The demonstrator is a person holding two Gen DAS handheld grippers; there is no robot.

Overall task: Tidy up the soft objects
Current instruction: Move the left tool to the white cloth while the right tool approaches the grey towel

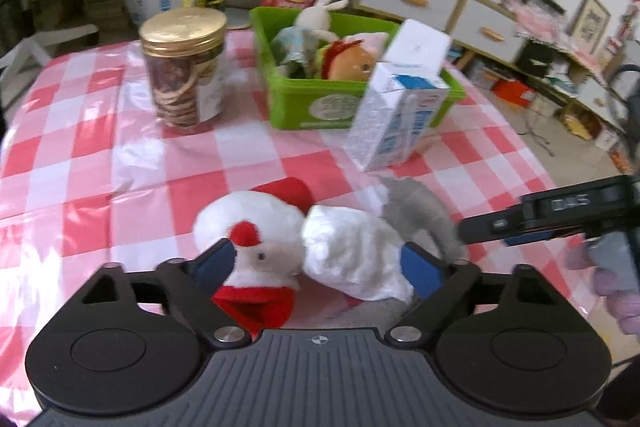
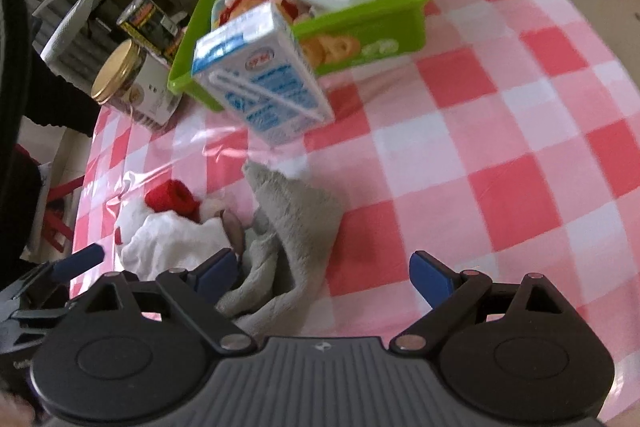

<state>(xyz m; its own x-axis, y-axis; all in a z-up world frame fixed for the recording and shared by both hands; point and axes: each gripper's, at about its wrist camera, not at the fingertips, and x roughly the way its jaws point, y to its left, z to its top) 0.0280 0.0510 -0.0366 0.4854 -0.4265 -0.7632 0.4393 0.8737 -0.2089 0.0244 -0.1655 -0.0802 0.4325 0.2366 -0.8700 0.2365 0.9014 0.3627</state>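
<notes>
While both grippers gape wide, our left gripper (image 1: 318, 263) straddles the white plush (image 1: 280, 227); right gripper (image 2: 324, 273) holds nothing, beside grey plush (image 2: 296, 219).

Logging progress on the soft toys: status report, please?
Left gripper open, fingers straddling the white-and-red plush. Right gripper open over the grey plush. Milk carton stands before the green bin.
</notes>
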